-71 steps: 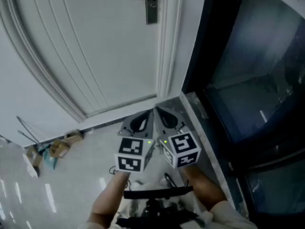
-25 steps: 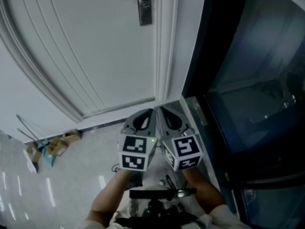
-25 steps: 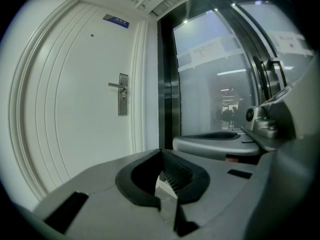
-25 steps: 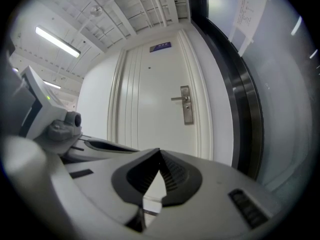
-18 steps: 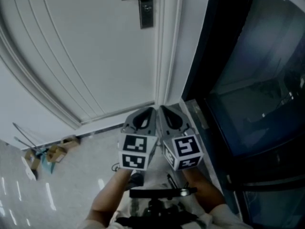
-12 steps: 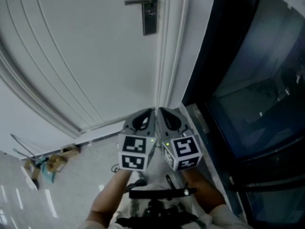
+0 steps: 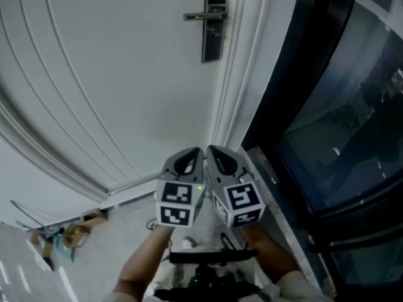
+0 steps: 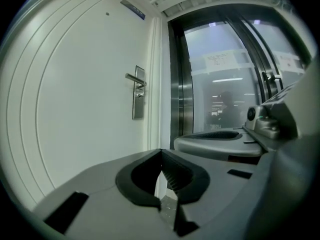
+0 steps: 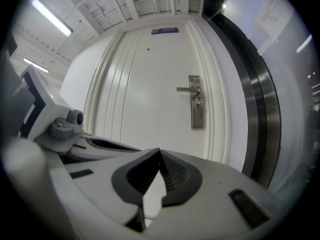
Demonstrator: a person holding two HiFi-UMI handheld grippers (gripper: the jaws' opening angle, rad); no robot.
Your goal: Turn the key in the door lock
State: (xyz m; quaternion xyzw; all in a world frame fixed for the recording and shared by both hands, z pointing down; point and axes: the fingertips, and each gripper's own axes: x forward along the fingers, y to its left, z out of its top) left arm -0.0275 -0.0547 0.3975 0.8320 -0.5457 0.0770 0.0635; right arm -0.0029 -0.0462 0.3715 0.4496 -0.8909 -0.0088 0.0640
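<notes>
Two pairs of tongs are in my hands, and neither has done anything toward the lock yet. The left tongs (image 8: 161, 153) and the right tongs (image 9: 160, 151) are both clenched tip to tip, with nothing between the jaws. I hold them side by side, close together.

By my reading the task has not really begun. The door (image 7: 126, 74) is closed in front of me, and the lock plate (image 7: 214, 27) with its lever handle (image 7: 203, 16) sits well apart from both tips. It is ahead of them and higher, near the door's edge beside the dark glazed frame (image 7: 302, 93).

A key should be just under the handle (there is a small glint there, too small for me to call it a key). What I judge is left is everything: closing the gap, opening one pair, gripping the key and turning it.
</notes>
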